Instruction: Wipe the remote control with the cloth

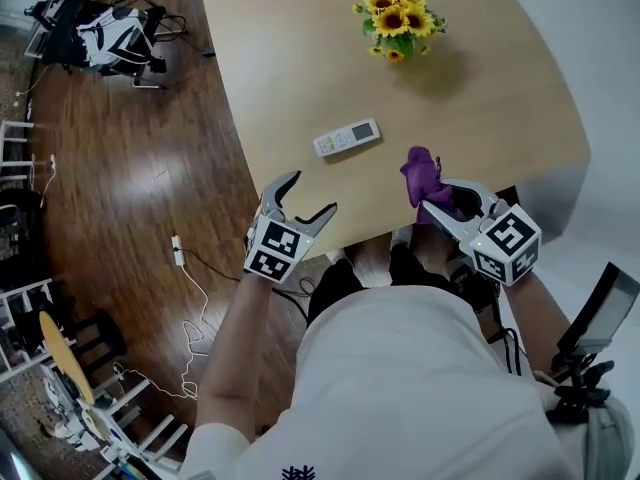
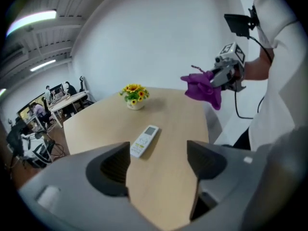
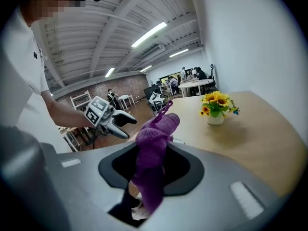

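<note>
Dark wooden flooring [image 1: 130, 168] filled the left of the head view, and the pale counter [image 1: 500, 98] took up the upper right. At lower centre, off the counter's near edge, the left hand-held gripper [image 1: 310, 194] hung with its jaws spread and nothing between them. At lower right, the right hand-held gripper [image 1: 455, 196] pinched the purple cloth [image 1: 424, 176], which stood bunched above its jaws. A pot of sunflowers [image 1: 400, 20] sat at top centre. The remote control [image 1: 347, 137] lay flat on the counter near the frame's middle, apart from both grippers. The cloth sat just right of it and did not touch it. By my reading only the pick-up was done — the cloth had yet to reach the remote, so all the wiping was left.
</note>
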### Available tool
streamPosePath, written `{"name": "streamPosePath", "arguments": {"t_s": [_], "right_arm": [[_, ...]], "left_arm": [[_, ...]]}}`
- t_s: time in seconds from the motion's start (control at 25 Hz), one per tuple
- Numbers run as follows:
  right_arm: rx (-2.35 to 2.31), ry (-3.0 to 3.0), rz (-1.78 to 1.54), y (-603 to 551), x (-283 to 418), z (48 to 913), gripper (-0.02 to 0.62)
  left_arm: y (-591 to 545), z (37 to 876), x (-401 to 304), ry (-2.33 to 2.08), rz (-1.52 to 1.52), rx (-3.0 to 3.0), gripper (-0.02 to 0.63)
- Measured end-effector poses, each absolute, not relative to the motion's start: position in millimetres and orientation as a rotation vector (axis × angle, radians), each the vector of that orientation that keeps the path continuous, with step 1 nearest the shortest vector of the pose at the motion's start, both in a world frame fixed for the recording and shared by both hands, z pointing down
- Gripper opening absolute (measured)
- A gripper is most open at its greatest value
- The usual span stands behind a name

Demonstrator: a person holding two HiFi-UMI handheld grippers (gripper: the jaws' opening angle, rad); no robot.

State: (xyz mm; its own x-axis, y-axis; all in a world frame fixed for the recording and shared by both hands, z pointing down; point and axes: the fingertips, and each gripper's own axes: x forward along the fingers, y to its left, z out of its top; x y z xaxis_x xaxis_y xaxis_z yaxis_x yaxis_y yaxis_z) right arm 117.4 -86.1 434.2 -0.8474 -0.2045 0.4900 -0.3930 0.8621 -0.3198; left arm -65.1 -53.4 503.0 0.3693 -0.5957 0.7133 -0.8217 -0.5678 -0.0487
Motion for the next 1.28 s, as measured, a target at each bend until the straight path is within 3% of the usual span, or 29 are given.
{"name": "streamPosePath", "arguments": {"t_s": [0.24,0.6,1.0,1.04,1.16,1.28], "right_arm": [[0.532,-2.526,0.634,-81,92,422,0.124],[0.628,-2.417,0.720,-55,97,443,0.126],[0.660,-2.376,0.786,-55,97,454,0.124],[0.658,-2.377,0.788,-55,95,453,0.126],[0.641,-2.370,0.790,-54,91,453,0.126],[0.623,-2.360,0.786,-54,88,456,0.126]], "left_arm": [[-105,536,-83,-1.042,1.119,2.407,0.402],[-137,607,-37,-0.738,1.252,2.522,0.408],[-136,624,-40,-0.693,1.121,2.500,0.405],[-137,622,-41,-0.702,1.088,2.509,0.400],[-137,616,-44,-0.720,1.040,2.554,0.292],[-136,615,-44,-0.688,1.056,2.583,0.280]]}}
